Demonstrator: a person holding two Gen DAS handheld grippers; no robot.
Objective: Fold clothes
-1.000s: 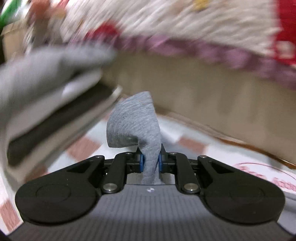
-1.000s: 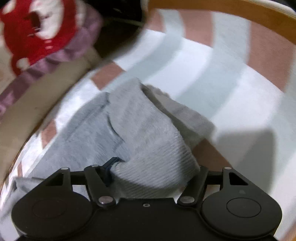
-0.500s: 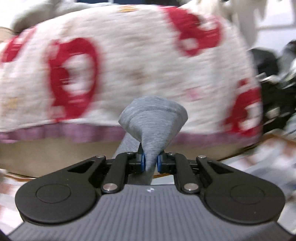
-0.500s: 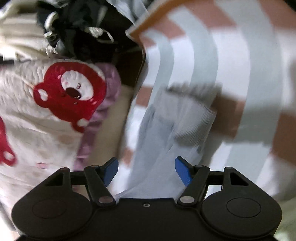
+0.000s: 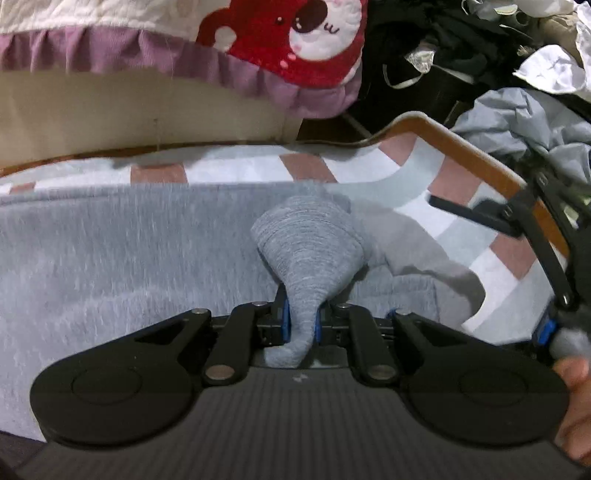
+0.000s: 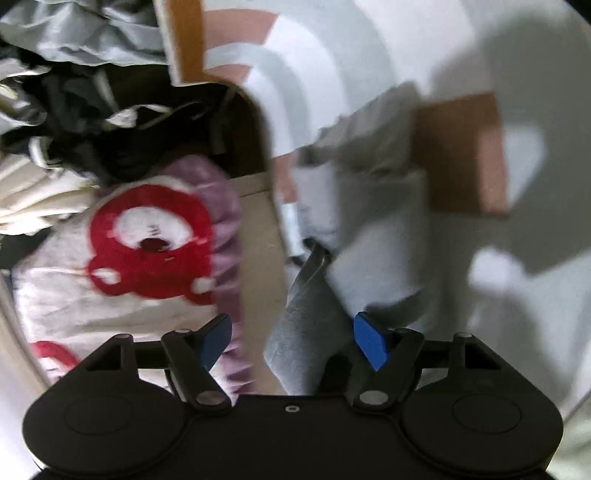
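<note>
A grey knit garment point(image 5: 129, 251) lies spread across the checked cover. My left gripper point(image 5: 301, 325) is shut on a bunched ribbed end of it point(image 5: 310, 243), which stands up between the blue pads over the spread cloth. In the right wrist view my right gripper point(image 6: 293, 339) has its jaws opening. A grey fold point(image 6: 310, 325) hangs loosely between them, close to the right pad point(image 6: 369, 343), and is not pinched. The rest of the garment point(image 6: 376, 206) lies blurred ahead of it. The right gripper's frame point(image 5: 546, 258) and a hand point(image 5: 576, 387) show at the right edge of the left wrist view.
A quilt with a red bear print and purple frill point(image 5: 295, 33) hangs along the far side and shows again in the right wrist view point(image 6: 147, 240). A wooden rim point(image 5: 469, 155) borders the checked cover. Beyond it lie crumpled grey-blue cloth point(image 5: 517, 118) and dark clothes point(image 5: 424, 55).
My left gripper swept sideways past the quilt with the grey end still pinched and now sits over the spread garment. My right gripper rolled and let go of the bunched cloth, its jaws spreading wider.
</note>
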